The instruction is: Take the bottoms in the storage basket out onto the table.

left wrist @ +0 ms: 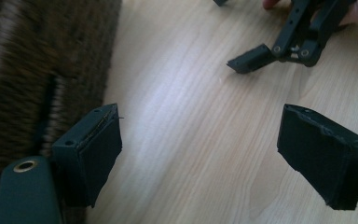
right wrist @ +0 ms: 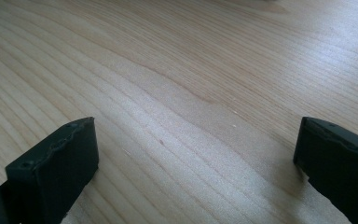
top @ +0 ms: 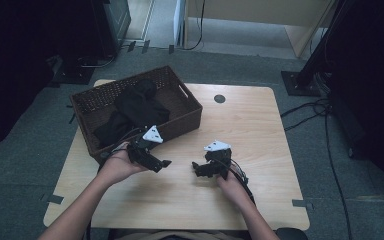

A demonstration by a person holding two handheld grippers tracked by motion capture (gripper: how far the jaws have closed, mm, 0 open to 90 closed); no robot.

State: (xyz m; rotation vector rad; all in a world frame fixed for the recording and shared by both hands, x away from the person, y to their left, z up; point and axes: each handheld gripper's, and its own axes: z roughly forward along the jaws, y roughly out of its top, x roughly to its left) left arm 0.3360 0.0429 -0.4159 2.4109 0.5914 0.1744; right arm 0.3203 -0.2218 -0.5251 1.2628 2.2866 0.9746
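We count one basket [top: 190,117] at ten o'clock on one table [top: 260,135], one heap of black cloth [top: 135,107] inside, and two grippers [top: 166,163] [top: 196,165].

A basket [top: 186,111] was placed on the table [top: 260,130] at its far left; clothing [top: 137,107] was contained in it. Both claws were positioned before the basket.

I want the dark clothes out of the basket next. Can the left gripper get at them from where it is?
Probably yes. The left gripper is open and empty beside the basket, whose top is open, with the clothes piled uncovered inside. It would only have to lift over the near wall.
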